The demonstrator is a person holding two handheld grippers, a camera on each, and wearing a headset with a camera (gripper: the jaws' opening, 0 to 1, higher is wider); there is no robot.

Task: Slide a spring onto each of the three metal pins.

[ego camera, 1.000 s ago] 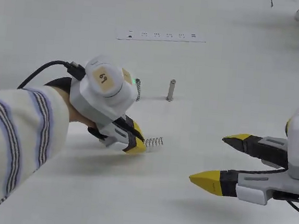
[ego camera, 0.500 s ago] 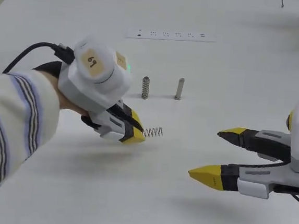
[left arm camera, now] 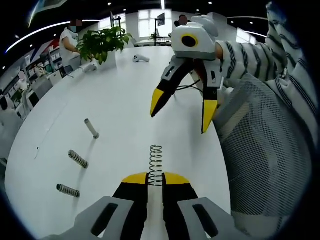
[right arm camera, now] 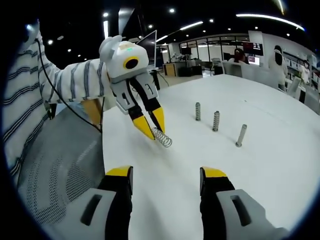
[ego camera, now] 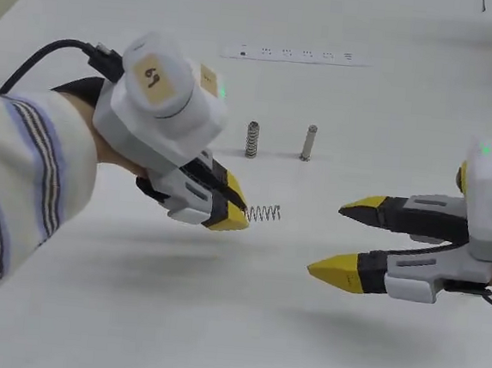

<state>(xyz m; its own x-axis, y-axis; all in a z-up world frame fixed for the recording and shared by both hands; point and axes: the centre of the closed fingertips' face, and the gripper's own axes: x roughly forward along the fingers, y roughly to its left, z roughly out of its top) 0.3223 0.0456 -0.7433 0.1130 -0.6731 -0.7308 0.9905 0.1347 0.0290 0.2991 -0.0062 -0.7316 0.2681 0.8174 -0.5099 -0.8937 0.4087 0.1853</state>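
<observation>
While the right gripper [ego camera: 331, 241] hovered at the near right, jaws wide and empty, the left gripper [ego camera: 230, 213] pinched just one end of the spring [ego camera: 263, 212], so it could sag or pop free short of the bare pin [ego camera: 308, 143] farther back. That left one was pitched downward, tips aimed right.

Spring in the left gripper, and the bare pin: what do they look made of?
The spring looks like thin coiled wire, grey with a dull glint, so probably steel. The bare pin is a solid grey rod with a soft sheen down its side, likely metal, though the alloy cannot be told. The left gripper is shut on the spring's end.
</observation>
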